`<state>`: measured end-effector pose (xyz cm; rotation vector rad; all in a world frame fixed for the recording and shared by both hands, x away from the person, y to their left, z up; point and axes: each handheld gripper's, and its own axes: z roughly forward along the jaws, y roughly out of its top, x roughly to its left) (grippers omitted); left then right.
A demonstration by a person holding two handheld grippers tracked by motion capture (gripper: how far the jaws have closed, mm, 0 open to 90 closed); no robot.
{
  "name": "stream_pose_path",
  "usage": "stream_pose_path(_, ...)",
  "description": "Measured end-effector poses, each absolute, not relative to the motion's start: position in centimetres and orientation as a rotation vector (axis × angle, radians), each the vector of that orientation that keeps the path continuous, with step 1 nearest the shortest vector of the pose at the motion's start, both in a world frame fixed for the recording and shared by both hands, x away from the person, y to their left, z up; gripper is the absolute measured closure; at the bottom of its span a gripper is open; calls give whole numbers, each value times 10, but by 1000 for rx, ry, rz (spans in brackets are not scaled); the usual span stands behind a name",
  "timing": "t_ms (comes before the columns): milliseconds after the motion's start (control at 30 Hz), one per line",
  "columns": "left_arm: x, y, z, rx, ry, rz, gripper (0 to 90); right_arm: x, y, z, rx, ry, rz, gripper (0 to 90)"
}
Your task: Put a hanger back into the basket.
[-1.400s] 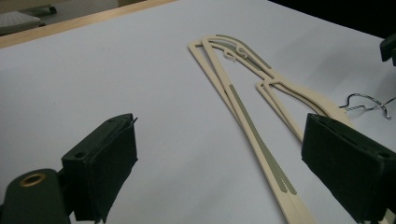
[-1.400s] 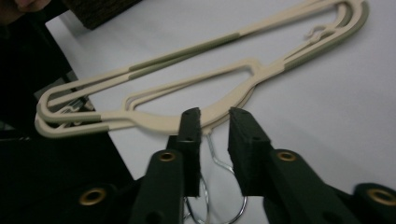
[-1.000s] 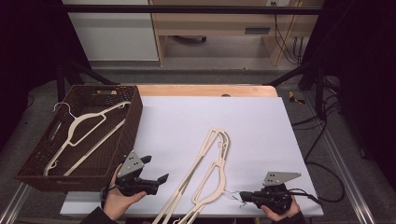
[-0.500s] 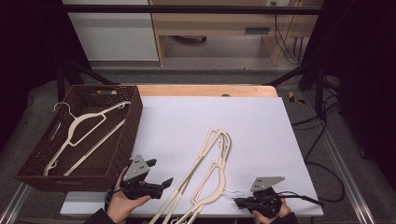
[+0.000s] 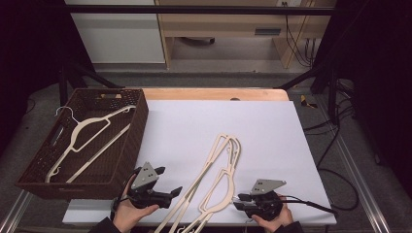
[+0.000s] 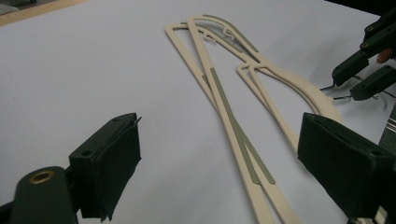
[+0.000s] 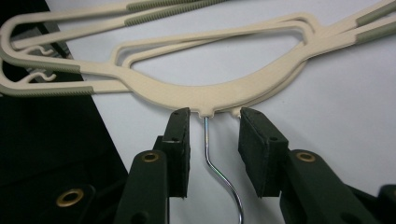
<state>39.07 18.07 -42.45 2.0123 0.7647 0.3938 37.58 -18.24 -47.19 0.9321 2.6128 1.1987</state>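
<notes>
A fixed overhead camera looks forward and down across the white table [image 5: 272,131] from the person's edge. The left gripper view skims low over the tabletop, close behind its jaws. The right gripper view sits closer still. All three share the cream hangers [image 5: 221,170] [image 6: 243,93] [image 7: 224,88].

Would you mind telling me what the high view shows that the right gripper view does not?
High view: a brown basket holding one hanger, and the left tool, open near the table's front edge.

Right gripper view: the metal hook wire between the right tool's open jaws, untouched.

Both: the cream hangers on the white table.
</notes>
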Motion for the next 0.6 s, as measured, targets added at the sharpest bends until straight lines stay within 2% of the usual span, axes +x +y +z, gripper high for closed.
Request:
stream_pose_path(167, 390, 179, -425, 2019, 763, 390, 130, 376, -174, -477, 943, 2648, 1124, 700)
stream_pose_path(467, 389, 173, -427, 2034, 758, 371, 131, 373, -167, -475, 947, 2633, 1043, 880)
stream_pose_path(600, 388, 167, -428, 2042, 750, 353, 133, 376, -168, -475, 938, 2658, 1052, 889)
